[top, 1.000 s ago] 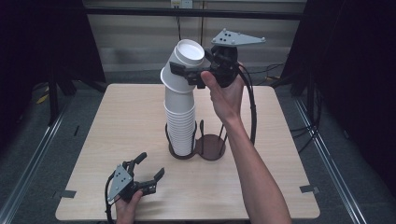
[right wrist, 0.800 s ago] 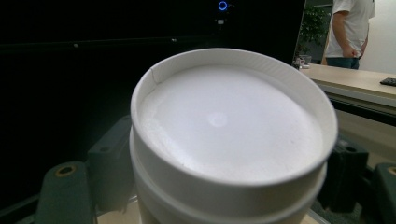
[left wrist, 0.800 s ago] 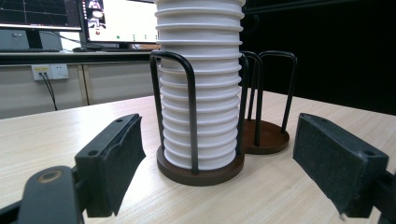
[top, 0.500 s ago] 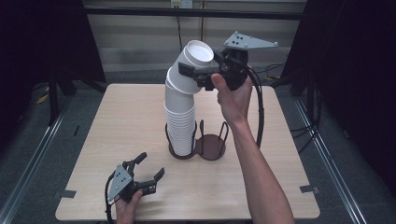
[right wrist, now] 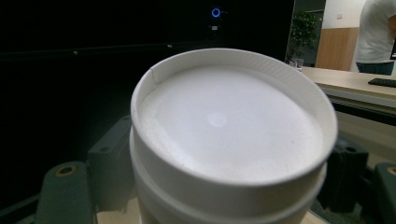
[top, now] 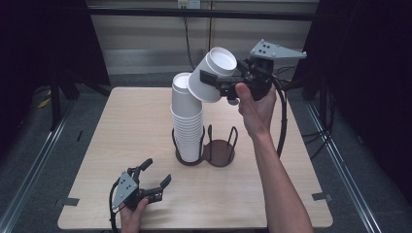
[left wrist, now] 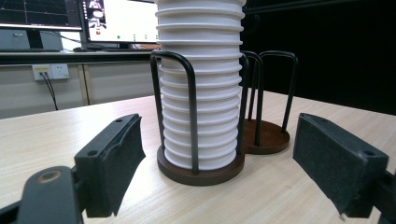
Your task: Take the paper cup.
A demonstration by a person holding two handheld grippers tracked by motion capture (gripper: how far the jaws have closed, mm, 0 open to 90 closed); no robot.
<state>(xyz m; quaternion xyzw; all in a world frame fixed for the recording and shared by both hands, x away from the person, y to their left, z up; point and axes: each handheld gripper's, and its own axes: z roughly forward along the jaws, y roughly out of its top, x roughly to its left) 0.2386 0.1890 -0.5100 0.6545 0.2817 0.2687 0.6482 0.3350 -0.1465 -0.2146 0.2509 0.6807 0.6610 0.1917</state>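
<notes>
Up high, a white paper cup (top: 214,74) is pinched between the fingers of the right gripper (top: 221,82). The cup is tipped on its side, with its flat bottom pointing up and toward one o'clock. Its open mouth sits just beside the top of the cup stack (top: 187,121), at about two o'clock from it. I cannot tell if the cup touches the stack. In the right gripper view the round bottom of the cup (right wrist: 231,126) is very near, and dark fingers (right wrist: 109,163) press on its sides.

The stack is tall and white. It stands upright in the left ring of a dark wire cup holder (top: 221,153) in the middle of the desk (top: 121,126). The right ring of the holder has a brown round base with no cup in it.

The right hand (top: 255,109) holds its gripper above the far side of the desk, and a black cable hangs down from it.

The left gripper (top: 154,177) rests low on the desk at about seven o'clock from the stack, well apart from it. Its fingers (left wrist: 114,161) are spread apart with nothing between them. In the left gripper view they point at the stack (left wrist: 201,88) and the holder (left wrist: 201,170).
</notes>
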